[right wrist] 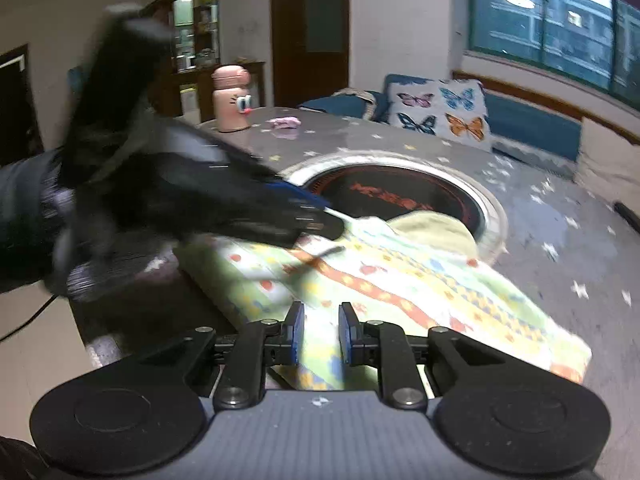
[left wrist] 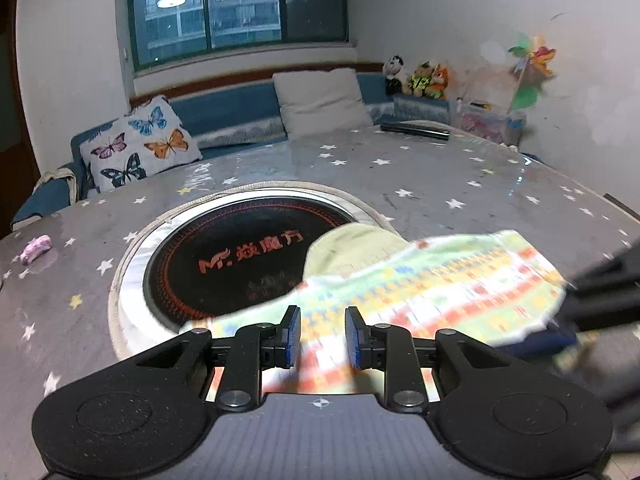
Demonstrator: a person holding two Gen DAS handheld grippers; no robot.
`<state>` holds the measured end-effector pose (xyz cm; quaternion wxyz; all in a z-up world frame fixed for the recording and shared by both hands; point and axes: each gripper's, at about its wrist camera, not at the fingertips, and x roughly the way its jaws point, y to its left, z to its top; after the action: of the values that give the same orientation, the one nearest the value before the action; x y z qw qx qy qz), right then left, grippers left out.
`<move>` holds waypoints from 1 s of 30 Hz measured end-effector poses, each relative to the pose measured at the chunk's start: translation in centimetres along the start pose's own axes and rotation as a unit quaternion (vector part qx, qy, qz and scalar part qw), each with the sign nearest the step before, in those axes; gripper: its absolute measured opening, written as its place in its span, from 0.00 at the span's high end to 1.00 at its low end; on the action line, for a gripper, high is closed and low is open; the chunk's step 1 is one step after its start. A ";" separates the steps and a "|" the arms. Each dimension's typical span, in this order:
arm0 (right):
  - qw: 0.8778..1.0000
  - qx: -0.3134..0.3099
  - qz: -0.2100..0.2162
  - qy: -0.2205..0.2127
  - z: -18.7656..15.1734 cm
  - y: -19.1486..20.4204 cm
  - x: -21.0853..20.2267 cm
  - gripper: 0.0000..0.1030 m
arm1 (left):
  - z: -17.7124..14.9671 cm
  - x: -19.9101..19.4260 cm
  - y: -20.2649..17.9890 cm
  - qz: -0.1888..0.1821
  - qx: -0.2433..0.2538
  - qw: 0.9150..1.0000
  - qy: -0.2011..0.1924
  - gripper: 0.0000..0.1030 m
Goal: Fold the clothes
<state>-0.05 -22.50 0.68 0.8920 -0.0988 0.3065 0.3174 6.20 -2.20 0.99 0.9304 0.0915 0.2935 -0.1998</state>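
A small garment with a pale green, red and yellow pattern lies folded on the grey star-print table, partly over the round cooktop. It also shows in the right wrist view. My left gripper hovers over the garment's near edge with its blue pads apart and nothing between them. My right gripper is also open, just above the cloth's near edge. In the right wrist view the left gripper is a blurred dark shape at the cloth's left end. The right gripper shows blurred at the right edge of the left wrist view.
A round black induction cooktop with a white rim is set into the table. A pink cloth scrap lies at the left. A pink bottle stands at the far corner. A dark remote lies far back. A sofa with cushions lies behind.
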 end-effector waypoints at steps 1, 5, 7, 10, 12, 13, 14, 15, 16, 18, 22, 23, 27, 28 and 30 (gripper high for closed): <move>1.000 0.006 -0.002 0.002 -0.3 -0.2 -0.1 0.83 | -0.5 -0.5 -0.2 -0.001 0.001 1.000 -0.001 0.74; 1.000 0.022 -0.008 0.008 -1.4 -0.4 -0.6 0.83 | -2.6 -1.5 -0.5 0.009 0.002 1.000 0.003 0.73; 0.999 0.037 -0.011 0.009 -2.0 -0.9 -1.2 0.83 | -3.4 -1.7 -0.5 0.013 -0.002 1.000 0.006 0.73; 0.999 0.051 -0.013 0.006 -2.8 -1.6 -2.1 0.83 | -4.0 -2.3 0.1 0.015 -0.015 1.000 0.002 0.73; 0.998 0.057 -0.021 0.009 -3.4 -1.8 -2.7 0.84 | -4.2 -2.7 0.5 0.017 -0.026 1.000 0.001 0.73; 0.998 0.060 -0.025 0.011 -3.7 -2.0 -3.0 0.84 | -4.3 -2.8 0.6 0.018 -0.030 0.999 0.001 0.73; 0.997 0.065 -0.026 0.015 -4.0 -2.2 -3.2 0.85 | -4.4 -2.9 0.7 0.019 -0.033 0.999 0.001 0.73; 0.997 0.070 -0.029 0.019 -4.3 -2.4 -3.5 0.85 | -4.5 -3.0 0.8 0.021 -0.037 0.999 0.001 0.73; 0.996 0.075 -0.032 0.024 -4.6 -2.5 -3.8 0.85 | -4.5 -3.1 1.0 0.022 -0.040 0.999 0.001 0.73; 0.995 0.081 -0.044 0.027 -5.1 -2.8 -4.4 0.85 | -4.7 -3.3 1.2 0.025 -0.046 0.999 0.001 0.73; 0.993 0.104 -0.052 0.011 -4.7 -3.8 -5.5 0.84 | -5.0 -3.7 1.7 0.030 -0.059 0.998 0.001 0.73; 0.993 0.107 -0.059 0.006 -4.5 -4.2 -5.5 0.84 | -5.1 -3.8 1.8 0.031 -0.062 0.998 0.001 0.73; 0.990 0.120 -0.073 0.010 -4.8 -5.2 -4.4 0.84 | -5.4 -4.2 2.3 0.037 -0.072 0.997 0.002 0.73; 0.990 0.122 -0.075 0.013 -5.0 -5.3 -4.1 0.84 | -5.4 -4.3 2.5 0.038 -0.072 0.997 0.005 0.73; 0.990 0.122 -0.075 0.014 -5.0 -5.6 -4.2 0.84 | -5.2 -4.4 2.8 0.040 -0.073 0.996 0.008 0.74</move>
<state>-1.56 -30.81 -0.84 0.9143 -0.0168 0.3472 0.2080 1.46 3.24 -0.55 0.9394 0.0366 0.3110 -0.1397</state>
